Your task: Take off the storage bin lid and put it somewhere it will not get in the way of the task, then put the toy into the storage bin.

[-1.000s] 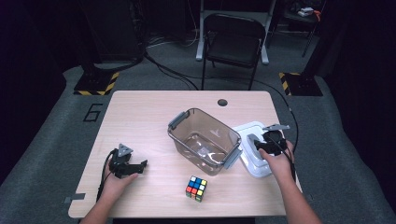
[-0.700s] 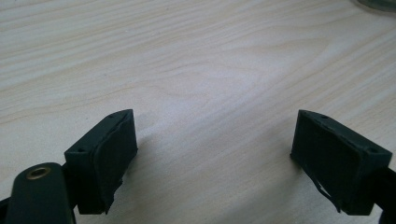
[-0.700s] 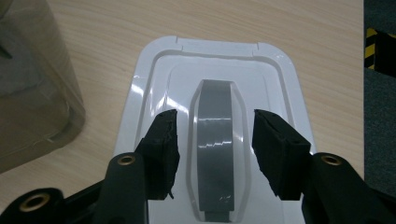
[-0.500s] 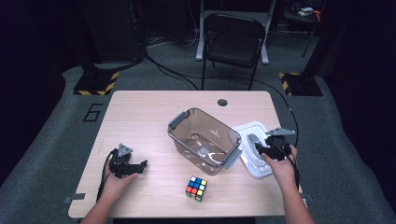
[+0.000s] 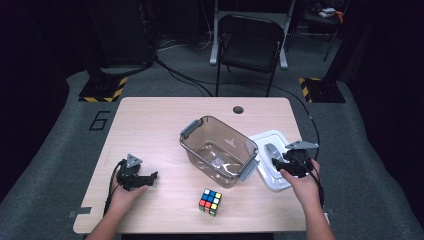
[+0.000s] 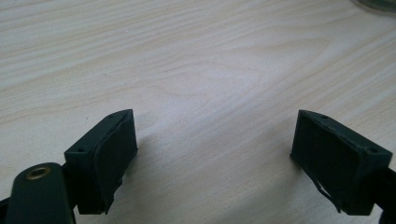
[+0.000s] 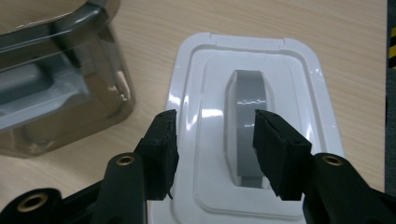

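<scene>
A clear brown-tinted plastic bin [image 5: 220, 152] with grey latches stands in the middle of the table. Its white lid [image 5: 272, 165] lies flat just to the right, with a grey handle [image 7: 250, 93] in its centre. My right gripper [image 5: 275, 162] hovers over the lid's near part. In the right gripper view its jaws [image 7: 212, 121] stand apart above the lid [image 7: 299, 84], touching nothing, and the bin [image 7: 60, 84] is at the left. A Rubik's cube [image 5: 210, 201] sits near the front edge. My left gripper [image 5: 150, 176] rests on the bare wood at the front left, jaws [image 6: 215, 116] wide open.
The wooden table [image 5: 150, 125] has a cable hole [image 5: 238, 109] near its far edge. A black folding chair [image 5: 250, 45] stands behind the table. Cables trail from both grippers toward the front edge.
My right gripper has drawn back a little to the right and lifted slightly over the lid. The left gripper, bin, lid and cube have not moved.
</scene>
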Available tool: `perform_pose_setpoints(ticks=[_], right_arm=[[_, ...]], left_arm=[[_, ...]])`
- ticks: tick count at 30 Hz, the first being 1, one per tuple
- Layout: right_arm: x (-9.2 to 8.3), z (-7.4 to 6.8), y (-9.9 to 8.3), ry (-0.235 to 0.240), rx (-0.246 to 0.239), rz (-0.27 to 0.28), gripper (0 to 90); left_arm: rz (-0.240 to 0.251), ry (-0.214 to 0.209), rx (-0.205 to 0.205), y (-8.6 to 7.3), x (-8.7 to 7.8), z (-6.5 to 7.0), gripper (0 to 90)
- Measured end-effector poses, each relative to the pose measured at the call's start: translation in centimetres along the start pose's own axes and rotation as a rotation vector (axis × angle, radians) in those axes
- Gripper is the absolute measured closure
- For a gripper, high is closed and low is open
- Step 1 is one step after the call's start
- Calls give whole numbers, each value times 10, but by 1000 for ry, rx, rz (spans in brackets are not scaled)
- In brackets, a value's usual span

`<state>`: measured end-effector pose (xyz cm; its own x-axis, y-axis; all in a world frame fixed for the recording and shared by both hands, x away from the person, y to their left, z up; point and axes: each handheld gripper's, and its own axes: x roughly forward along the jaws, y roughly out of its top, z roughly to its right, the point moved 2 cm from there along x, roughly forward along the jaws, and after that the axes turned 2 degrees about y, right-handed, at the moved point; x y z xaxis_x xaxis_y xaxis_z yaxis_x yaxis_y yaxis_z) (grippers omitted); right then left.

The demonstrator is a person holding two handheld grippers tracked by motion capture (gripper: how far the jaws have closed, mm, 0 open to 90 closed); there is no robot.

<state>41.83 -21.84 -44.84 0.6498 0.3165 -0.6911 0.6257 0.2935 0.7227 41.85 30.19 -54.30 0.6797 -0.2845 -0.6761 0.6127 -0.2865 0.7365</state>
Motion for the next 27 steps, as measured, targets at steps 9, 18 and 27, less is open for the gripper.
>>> perform_pose_setpoints(ticks=[9,18,27], right_arm=[[-12,-13,-1,58,-50,1,475],[-21,-22,-13,125,-93,9,468],[-19,-41,-30,209,-157,-9,464]], left_arm=[[0,0,-1,0,0,0,139],[0,0,-1,0,0,0,139],[0,0,0,0,0,0,139]])
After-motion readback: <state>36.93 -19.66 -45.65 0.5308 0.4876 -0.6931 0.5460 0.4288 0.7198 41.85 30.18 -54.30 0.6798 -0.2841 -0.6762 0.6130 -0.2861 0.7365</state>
